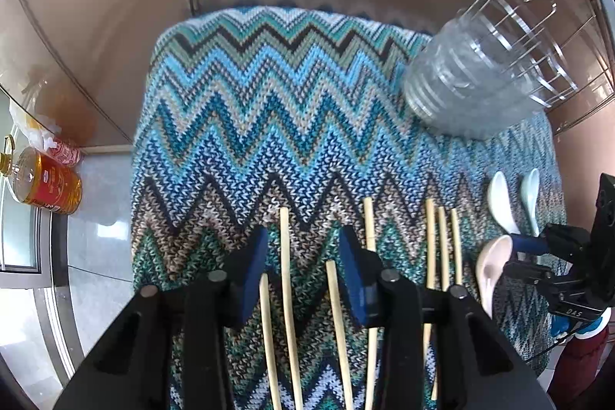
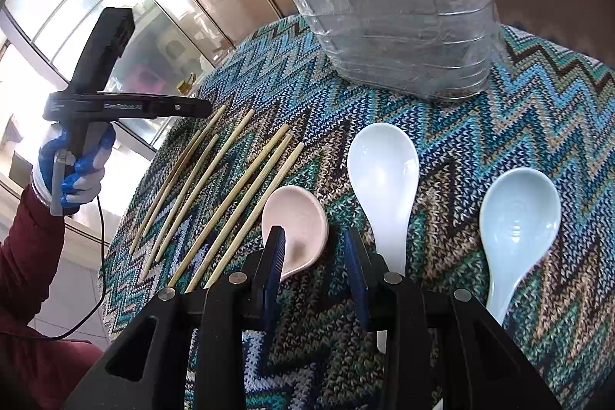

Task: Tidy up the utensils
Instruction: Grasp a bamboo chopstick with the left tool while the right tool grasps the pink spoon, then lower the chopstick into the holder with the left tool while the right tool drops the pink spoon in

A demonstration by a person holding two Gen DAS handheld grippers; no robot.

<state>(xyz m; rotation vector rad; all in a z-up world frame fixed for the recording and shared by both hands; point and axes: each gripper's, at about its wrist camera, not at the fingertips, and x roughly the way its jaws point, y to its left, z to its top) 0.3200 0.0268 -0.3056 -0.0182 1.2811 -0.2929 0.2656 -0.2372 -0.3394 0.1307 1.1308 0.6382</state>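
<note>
Zigzag knit cloth point(image 1: 269, 110) covers table; glossy cabinets behind. Both tools part-open, gripping nothing.

A wide stretch of the zigzag cloth point(image 1: 269, 95) on the bench is left bare between the chopsticks point(image 1: 286, 275) and the wire basket point(image 2: 399, 25), and passage there is unhindered. The right far corner is blocked by the basket. Room beside the chopsticks is narrowed by three spoons point(image 2: 382, 179) lying close together, with only slim gaps between them.
</note>
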